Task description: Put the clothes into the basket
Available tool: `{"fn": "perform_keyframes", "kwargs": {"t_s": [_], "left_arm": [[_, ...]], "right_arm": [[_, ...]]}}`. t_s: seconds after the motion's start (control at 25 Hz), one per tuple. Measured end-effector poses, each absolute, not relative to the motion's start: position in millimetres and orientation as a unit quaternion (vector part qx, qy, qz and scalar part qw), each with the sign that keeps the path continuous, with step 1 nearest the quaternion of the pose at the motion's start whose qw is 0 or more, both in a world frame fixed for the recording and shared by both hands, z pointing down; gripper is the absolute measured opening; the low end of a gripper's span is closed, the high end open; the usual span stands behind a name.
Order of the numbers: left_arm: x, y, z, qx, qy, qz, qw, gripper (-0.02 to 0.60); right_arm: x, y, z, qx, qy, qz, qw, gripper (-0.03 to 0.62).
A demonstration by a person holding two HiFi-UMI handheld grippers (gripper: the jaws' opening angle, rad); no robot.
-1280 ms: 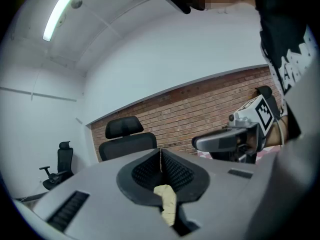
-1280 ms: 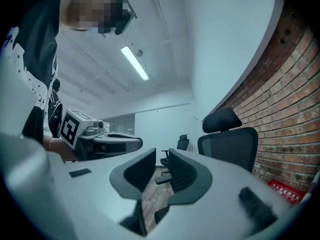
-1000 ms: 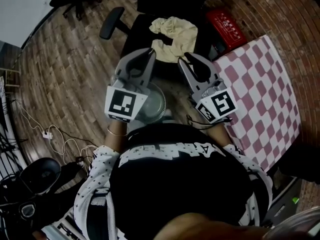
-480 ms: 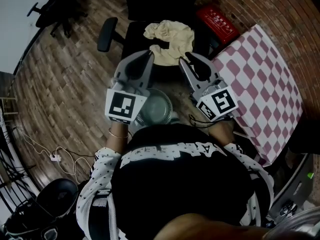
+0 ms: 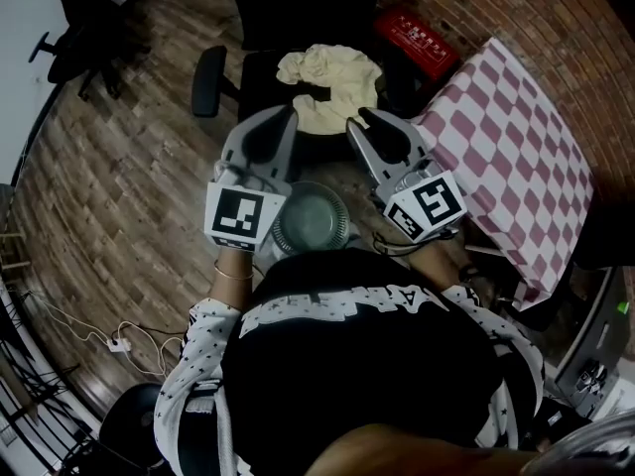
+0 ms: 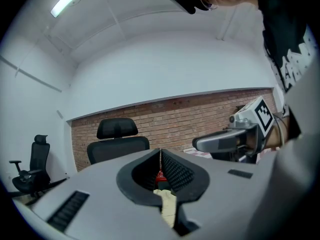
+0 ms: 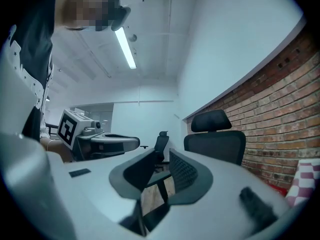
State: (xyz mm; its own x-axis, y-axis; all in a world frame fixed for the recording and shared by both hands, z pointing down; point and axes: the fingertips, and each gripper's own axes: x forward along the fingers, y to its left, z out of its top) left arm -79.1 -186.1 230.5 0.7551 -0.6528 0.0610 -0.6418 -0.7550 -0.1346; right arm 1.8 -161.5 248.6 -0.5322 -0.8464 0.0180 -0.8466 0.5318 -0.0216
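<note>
A crumpled cream garment [image 5: 332, 79] lies on the seat of a black office chair [image 5: 260, 75], well apart from the round grey basket [image 5: 313, 221], which stands on the wooden floor [image 5: 129, 196] just in front of the person's body. Both tongs are held level between basket and chair, pointing at the garment, with their tips near its front edge but not touching it. The left tongs [image 5: 287, 114] are pressed together with nothing caught between them; in the left gripper view the cream fabric shows only beyond and below the closed tips. The right tongs [image 5: 355, 120] stand slightly spread, and the right gripper view shows only floor and a chair base through the narrow gap, so they hold nothing. A red box [image 5: 422, 36] sits just right of the chair, between it and a desk [image 5: 516, 137] covered in a pink-and-white checked cloth. A brick wall [image 6: 210, 119] runs behind the chair.
</note>
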Motion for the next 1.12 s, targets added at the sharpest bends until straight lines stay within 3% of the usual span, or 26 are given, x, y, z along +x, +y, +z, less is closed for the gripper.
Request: {"fn": "perform_keyframes", "kwargs": {"t_s": [0.64,1.12], "left_arm": [[-139.1,-204.0,241.2,-0.947,0.316,-0.03,0.043,0.015],[-74.7,-240.7,255.3,-0.932,0.356,-0.034,0.05,0.015]], "right_arm": [[-45.1,-180.0,255.0,0.534,-0.845,0.011,0.02,0.086],[23.4,-230.4,267.2,0.509,-0.861,0.01,0.021,0.098]]}}
